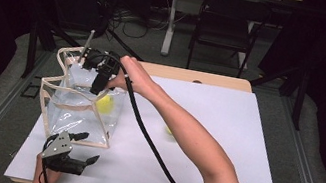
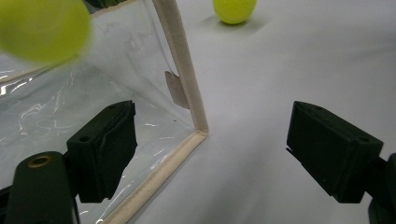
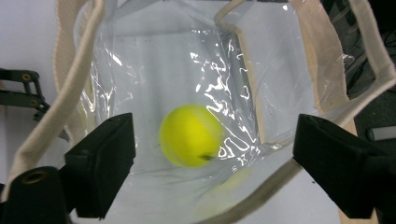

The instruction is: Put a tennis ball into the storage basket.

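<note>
A yellow ball (image 3: 190,135) drops inside the clear bag (image 1: 78,107) directly beneath the right claw (image 3: 212,163), jaws apart over the bag's mouth, while the left claw (image 1: 82,151), also apart, waits beside its near corner on the worktop (image 1: 224,133).

Both grippers are built in black, with blocky rectangular jaw pads in which small round screw holes are set. A grey three-cornered plate (image 1: 58,144) dotted with holes is carried on the left gripper (image 1: 81,148), and a thick black cable (image 1: 152,143) is trailed from the right gripper (image 1: 100,82). The forearms are left bare, no sleeves being worn.
</note>
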A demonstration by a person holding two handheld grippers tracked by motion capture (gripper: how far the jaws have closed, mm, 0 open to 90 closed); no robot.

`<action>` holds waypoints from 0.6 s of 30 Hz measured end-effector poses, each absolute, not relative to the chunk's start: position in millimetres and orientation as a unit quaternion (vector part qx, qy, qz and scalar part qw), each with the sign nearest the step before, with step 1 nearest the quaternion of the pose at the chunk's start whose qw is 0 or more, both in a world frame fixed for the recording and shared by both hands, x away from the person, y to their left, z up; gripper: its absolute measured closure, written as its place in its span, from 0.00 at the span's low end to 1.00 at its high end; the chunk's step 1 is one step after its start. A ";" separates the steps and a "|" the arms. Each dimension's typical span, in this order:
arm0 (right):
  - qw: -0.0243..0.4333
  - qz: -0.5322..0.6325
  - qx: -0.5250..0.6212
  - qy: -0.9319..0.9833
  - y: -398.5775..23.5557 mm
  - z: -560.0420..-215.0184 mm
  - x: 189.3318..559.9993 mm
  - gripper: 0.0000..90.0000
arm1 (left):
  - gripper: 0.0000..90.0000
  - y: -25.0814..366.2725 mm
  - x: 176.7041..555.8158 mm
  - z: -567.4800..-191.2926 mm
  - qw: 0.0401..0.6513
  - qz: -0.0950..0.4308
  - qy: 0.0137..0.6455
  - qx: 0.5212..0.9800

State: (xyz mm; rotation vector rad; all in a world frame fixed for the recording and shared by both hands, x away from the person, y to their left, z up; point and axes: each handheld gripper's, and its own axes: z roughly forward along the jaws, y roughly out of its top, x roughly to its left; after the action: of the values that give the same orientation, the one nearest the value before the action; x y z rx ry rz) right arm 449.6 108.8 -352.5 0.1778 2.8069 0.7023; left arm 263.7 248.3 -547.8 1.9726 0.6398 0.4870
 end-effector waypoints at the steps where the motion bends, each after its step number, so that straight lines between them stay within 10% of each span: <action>1: 0.119 0.244 0.065 0.960 106.9 -351.0 449.3 0.08 | 0.18 248.5 263.8 -547.9 0.484 0.199 0.263 0.810; 18: 0.103 0.325 0.099 0.935 49.6 -330.9 450.2 0.00 | 0.18 248.2 264.3 -548.0 0.482 0.198 0.263 0.812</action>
State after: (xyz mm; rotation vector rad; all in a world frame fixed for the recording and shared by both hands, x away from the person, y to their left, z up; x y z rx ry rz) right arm 450.2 49.6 -330.9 0.2922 2.7581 0.9597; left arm 264.3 248.2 -548.0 1.9784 0.6413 0.4821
